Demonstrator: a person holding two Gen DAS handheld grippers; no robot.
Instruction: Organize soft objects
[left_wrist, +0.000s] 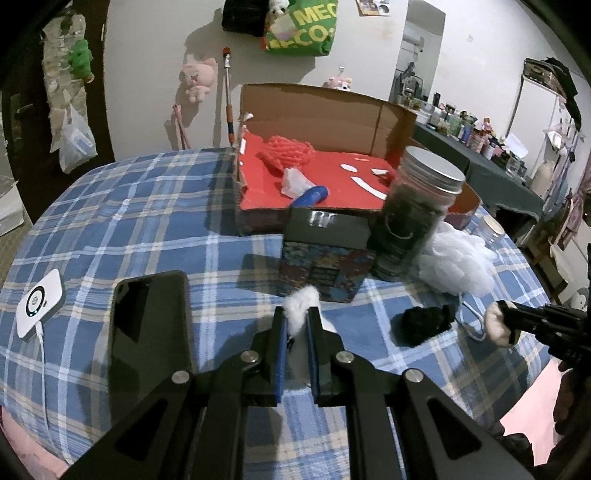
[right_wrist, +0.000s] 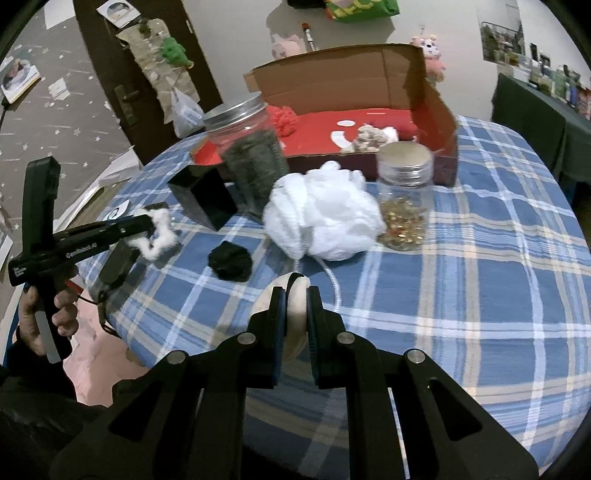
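my left gripper (left_wrist: 296, 317) is closed tight on a white fluffy scrap (left_wrist: 301, 301), held up over the blue plaid tablecloth (left_wrist: 129, 206). my right gripper (right_wrist: 295, 299) is clamped just as tight on a cream round puff (right_wrist: 295, 295), also off the cloth. from the right wrist view i see the left tool out at the side with the fluffy scrap (right_wrist: 159, 236) hanging from its tip, a hand (right_wrist: 44, 317) gripping its handle. on the cloth between the two grippers lies a black fuzzy clump (right_wrist: 229, 262), and just beyond it a white mesh sponge (right_wrist: 325, 218) whose cord trails toward my right gripper. behind these stand a big jar (right_wrist: 251, 158) with a metal lid, a small jar (right_wrist: 404, 195) and a black box (right_wrist: 203, 195). at the back, the open cardboard box (right_wrist: 369, 62) with a red floor holds a red mesh sponge (left_wrist: 286, 153).
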